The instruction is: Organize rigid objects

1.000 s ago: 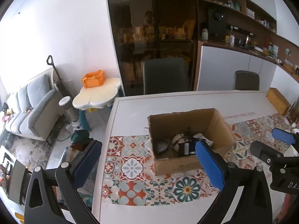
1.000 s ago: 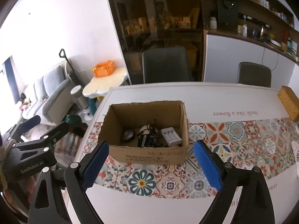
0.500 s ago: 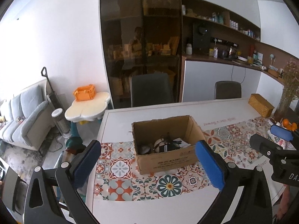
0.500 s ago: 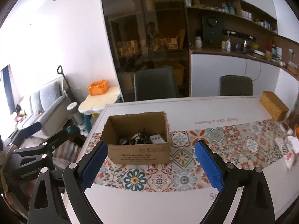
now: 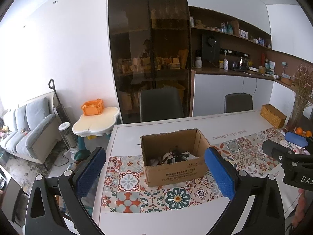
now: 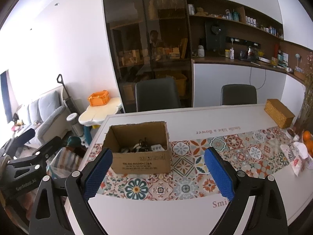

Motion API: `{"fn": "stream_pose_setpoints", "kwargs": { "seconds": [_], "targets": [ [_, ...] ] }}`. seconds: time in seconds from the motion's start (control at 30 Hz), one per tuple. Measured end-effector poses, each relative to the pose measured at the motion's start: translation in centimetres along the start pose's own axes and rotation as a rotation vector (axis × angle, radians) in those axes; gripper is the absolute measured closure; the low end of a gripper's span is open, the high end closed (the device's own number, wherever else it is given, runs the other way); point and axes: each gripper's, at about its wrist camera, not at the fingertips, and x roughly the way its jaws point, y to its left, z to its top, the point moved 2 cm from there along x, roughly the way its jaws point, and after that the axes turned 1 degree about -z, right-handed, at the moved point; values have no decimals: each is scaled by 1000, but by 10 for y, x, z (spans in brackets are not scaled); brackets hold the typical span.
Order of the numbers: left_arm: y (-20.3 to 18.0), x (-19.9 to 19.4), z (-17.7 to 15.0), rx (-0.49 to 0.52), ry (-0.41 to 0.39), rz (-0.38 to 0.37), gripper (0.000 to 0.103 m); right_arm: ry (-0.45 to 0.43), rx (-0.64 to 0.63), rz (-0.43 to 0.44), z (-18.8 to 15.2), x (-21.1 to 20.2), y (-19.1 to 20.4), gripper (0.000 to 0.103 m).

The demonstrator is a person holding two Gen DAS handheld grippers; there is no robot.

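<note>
Both of my hand-held grippers have pulled back and up from the cardboard box (image 5: 174, 156) over the last second, so it now looks smaller and sits mid-frame in each view.

Nearest to me, the left hand-held gripper (image 5: 154, 173) fills the bottom of the left wrist view with its blue pads (image 5: 220, 173) spread wide and nothing between them. The right hand-held gripper (image 6: 157, 173) is just as wide apart and empty in its own view; it also shows at the right edge of the left view (image 5: 287, 156).

Beyond the fingers lies the table (image 6: 195, 117), white with a band of patterned tiles (image 6: 234, 152) across it. The box stands open on the tiles, left of centre in the right view, holding a tangle of dark cables and a white charger (image 6: 156, 147). A woven basket (image 6: 278, 115) sits at the table's far right, with oranges (image 6: 308, 139) near the right edge.

Farther off, two dark chairs (image 6: 156, 96) face the table's far side, and an orange crate (image 5: 92, 107) rests on a small cream table at the left.
</note>
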Motion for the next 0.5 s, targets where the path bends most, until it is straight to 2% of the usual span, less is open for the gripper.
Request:
{"fn": "stream_pose_setpoints", "kwargs": {
  "seconds": [0.5],
  "targets": [
    [4, -4, -2, -6, 9, 18, 0, 2, -7, 0, -2, -3, 0, 8]
  ]
}}
